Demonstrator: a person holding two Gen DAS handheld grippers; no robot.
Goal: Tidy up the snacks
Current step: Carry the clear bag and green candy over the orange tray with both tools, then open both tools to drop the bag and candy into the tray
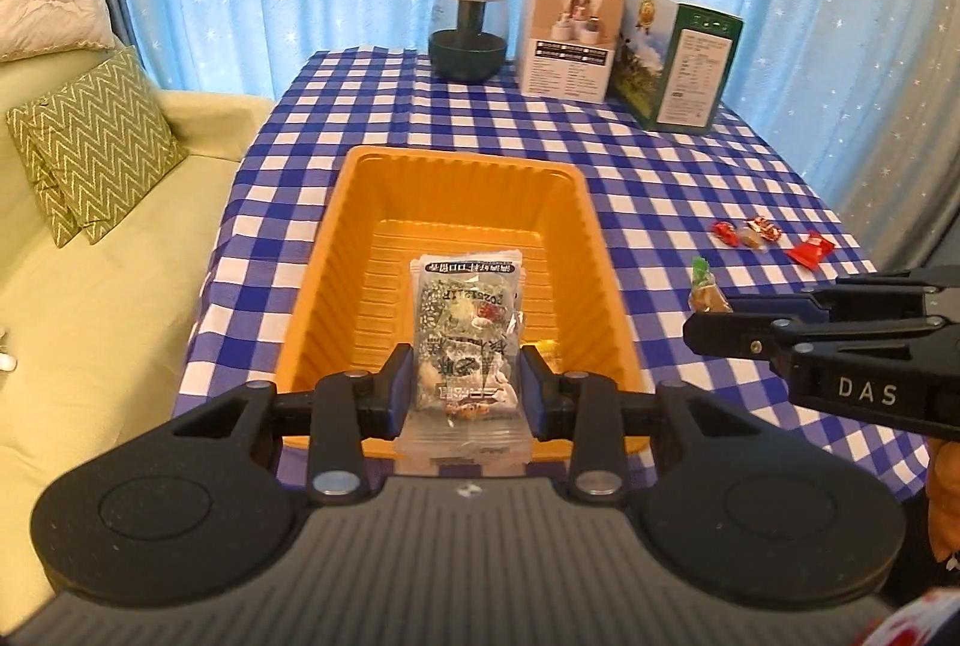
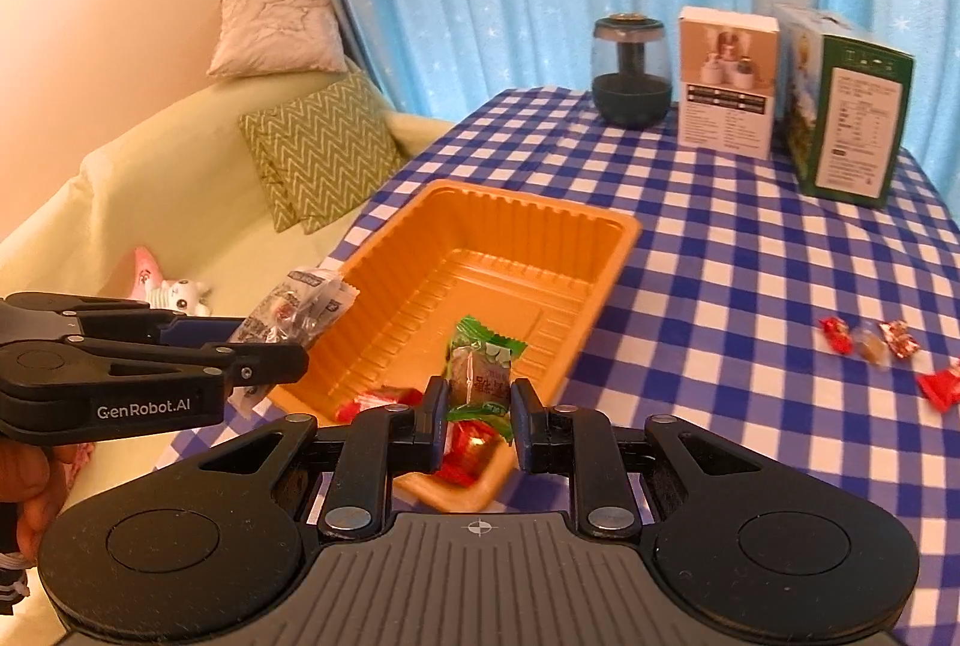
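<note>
My left gripper (image 1: 467, 387) clamps the clear snack packet (image 1: 465, 340), its long axis pointing away over the orange tray (image 1: 462, 166), while my right gripper (image 2: 478, 421) pinches a green candy (image 2: 480, 376) above the tray's near corner.

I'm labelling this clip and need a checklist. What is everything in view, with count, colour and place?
Ribbed plastic tray: one, orange, mid-table.
Red wrapped candies in the tray: at least two, near corner.
Loose wrapped candies: about four, mostly red, on the cloth right of the tray.
Checked tablecloth: one, blue and white.
Glass jar with dark base: one, far edge.
Cartons: two, white and green, beside the jar.
Cushions: one white, two green zigzag, on the pale sofa.
Clear printed snack packet: one, in the left gripper.
Green-wrapped candy: one, in the right gripper.
</note>
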